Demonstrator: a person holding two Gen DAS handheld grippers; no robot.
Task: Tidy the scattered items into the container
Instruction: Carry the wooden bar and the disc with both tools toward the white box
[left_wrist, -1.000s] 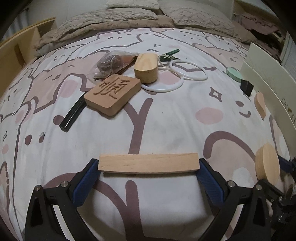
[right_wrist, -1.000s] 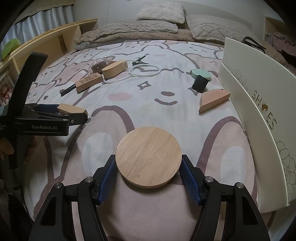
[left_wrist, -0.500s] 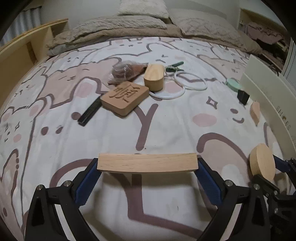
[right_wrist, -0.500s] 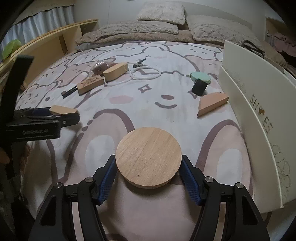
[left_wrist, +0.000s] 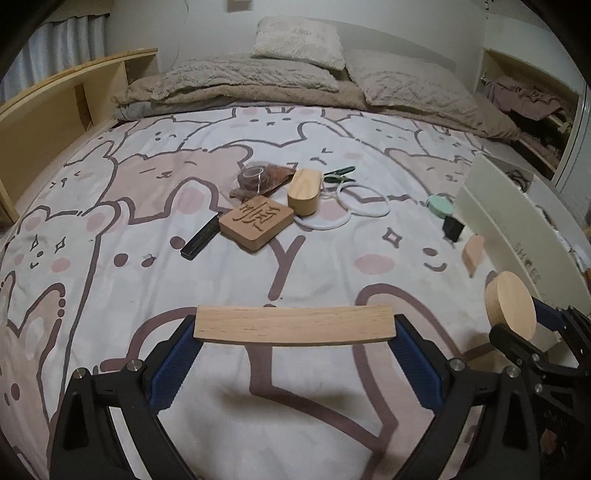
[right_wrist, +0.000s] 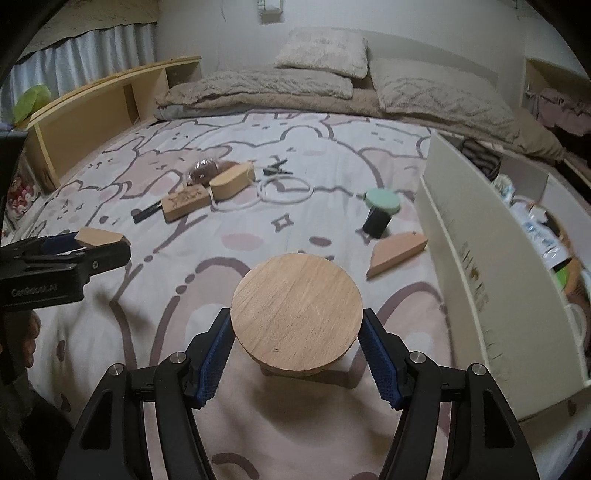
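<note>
My left gripper (left_wrist: 294, 334) is shut on a long wooden block (left_wrist: 293, 325), held above the bedspread; the same block (right_wrist: 96, 236) shows end-on at the left of the right wrist view. My right gripper (right_wrist: 296, 338) is shut on a round wooden disc (right_wrist: 296, 317), which also appears at the right edge of the left wrist view as the disc (left_wrist: 511, 311). The cream box (right_wrist: 491, 280) stands to the right with things inside. On the bed lie a carved square block (left_wrist: 256, 222), an oval wooden block (left_wrist: 303, 191), white rings (left_wrist: 362, 200), a wooden wedge (right_wrist: 397, 253) and a green-lidded black jar (right_wrist: 379, 211).
A black pen (left_wrist: 200, 238), a clear bag of brown stuff (left_wrist: 260, 179) and green clips (left_wrist: 338, 173) lie by the carved block. Pillows (left_wrist: 299, 40) and a folded blanket fill the far end. A wooden shelf (left_wrist: 62, 107) runs along the left side of the bed.
Both grippers have risen with their blocks still held, so the bed and its items look farther away. More of the room and the box's inside has come into view.
</note>
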